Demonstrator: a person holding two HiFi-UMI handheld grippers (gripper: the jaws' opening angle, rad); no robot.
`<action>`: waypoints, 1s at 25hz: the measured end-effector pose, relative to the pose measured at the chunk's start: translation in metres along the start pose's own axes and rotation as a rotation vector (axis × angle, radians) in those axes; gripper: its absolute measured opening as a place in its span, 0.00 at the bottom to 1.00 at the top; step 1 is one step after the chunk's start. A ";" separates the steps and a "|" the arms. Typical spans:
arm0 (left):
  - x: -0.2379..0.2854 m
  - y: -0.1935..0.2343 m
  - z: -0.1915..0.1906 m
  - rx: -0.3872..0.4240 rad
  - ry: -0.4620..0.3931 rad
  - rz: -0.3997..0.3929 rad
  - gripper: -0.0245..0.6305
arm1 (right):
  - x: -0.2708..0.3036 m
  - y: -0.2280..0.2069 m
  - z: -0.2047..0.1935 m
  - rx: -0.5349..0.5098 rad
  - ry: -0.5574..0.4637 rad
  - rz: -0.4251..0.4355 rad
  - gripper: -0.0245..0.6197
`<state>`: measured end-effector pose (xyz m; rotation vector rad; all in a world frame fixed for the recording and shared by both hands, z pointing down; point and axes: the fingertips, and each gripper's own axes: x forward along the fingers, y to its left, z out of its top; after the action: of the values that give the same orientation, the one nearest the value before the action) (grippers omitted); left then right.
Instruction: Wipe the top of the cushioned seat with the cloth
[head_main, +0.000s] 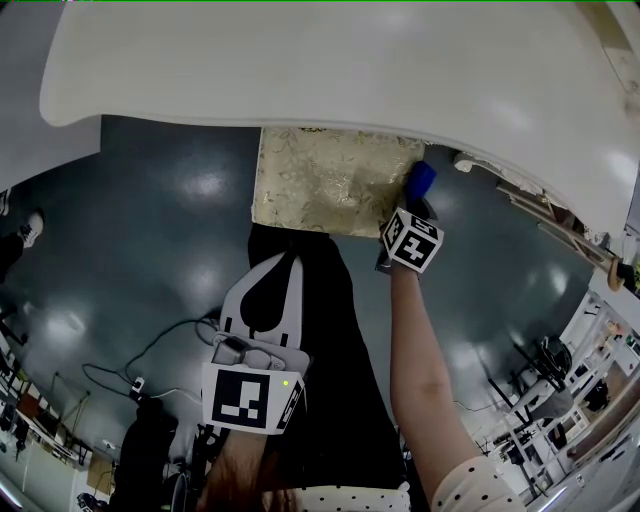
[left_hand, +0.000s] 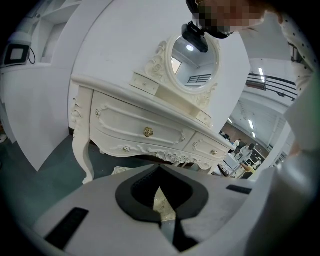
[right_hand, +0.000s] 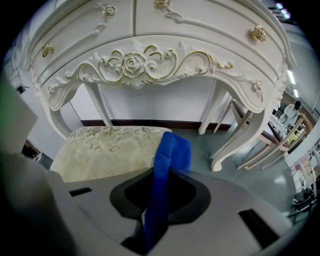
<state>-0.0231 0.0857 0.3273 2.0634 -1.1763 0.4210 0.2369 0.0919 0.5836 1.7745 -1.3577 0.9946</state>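
The cushioned seat (head_main: 330, 180) is a squarish pad upholstered in pale cream-gold fabric with a leaf pattern. It sits at upper centre of the head view, its far edge hidden under the white worktop (head_main: 300, 70). The cloth (right_hand: 167, 160) is bright blue and folded into a narrow strip. It is clamped upright in the right hand-held gripper (head_main: 415, 205), at the seat's right-hand far corner.

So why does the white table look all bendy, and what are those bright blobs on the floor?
Head view: the wide lens bows the table, and the blobs are lights glaring off the shiny floor. Right gripper view: the blue cloth sits so near the lens that its edges go soft. Left gripper view: corners fade to black, and a light glints in the mirror.
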 end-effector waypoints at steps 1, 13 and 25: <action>0.000 0.000 0.000 -0.001 0.000 -0.001 0.04 | 0.000 0.000 0.000 -0.001 -0.001 0.001 0.14; -0.003 0.008 0.001 -0.007 -0.001 -0.008 0.04 | -0.003 0.015 0.002 -0.011 -0.010 0.007 0.14; -0.004 0.014 0.003 -0.015 -0.007 -0.008 0.04 | -0.003 0.036 0.004 -0.007 -0.020 0.030 0.14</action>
<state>-0.0371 0.0812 0.3286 2.0576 -1.1719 0.4004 0.2019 0.0816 0.5815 1.7681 -1.4024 0.9894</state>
